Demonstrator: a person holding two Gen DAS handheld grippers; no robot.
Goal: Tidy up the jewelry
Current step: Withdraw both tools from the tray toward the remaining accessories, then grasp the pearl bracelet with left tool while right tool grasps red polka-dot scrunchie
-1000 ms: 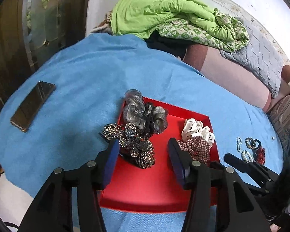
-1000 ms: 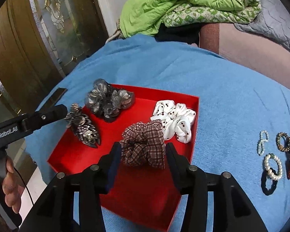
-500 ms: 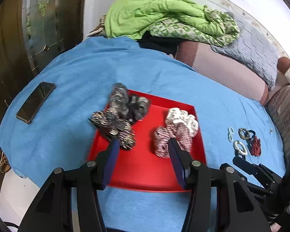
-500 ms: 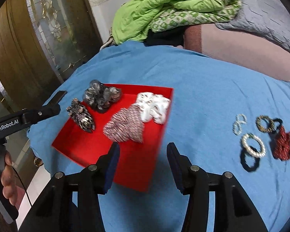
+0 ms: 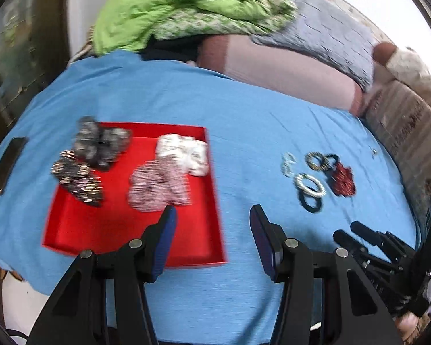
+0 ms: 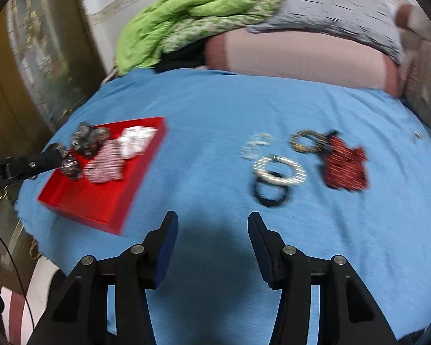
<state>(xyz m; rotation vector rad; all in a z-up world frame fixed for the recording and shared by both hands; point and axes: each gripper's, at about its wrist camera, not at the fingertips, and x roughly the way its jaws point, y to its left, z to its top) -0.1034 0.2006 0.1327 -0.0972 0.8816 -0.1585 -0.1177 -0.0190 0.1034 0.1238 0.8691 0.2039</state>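
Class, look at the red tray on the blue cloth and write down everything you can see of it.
The red tray is a shallow square with low upright walls and looks like card or plastic. It lies flat on the blue cloth, left of the loose bracelets. Four hair pieces lie in its far half: a grey one, a beaded one across its left rim, a white one and a checked one. Neither gripper touches it.

A green quilt (image 5: 169,11) lies beyond the blue cloth (image 5: 244,132); phone (image 5: 7,165) at its edge.
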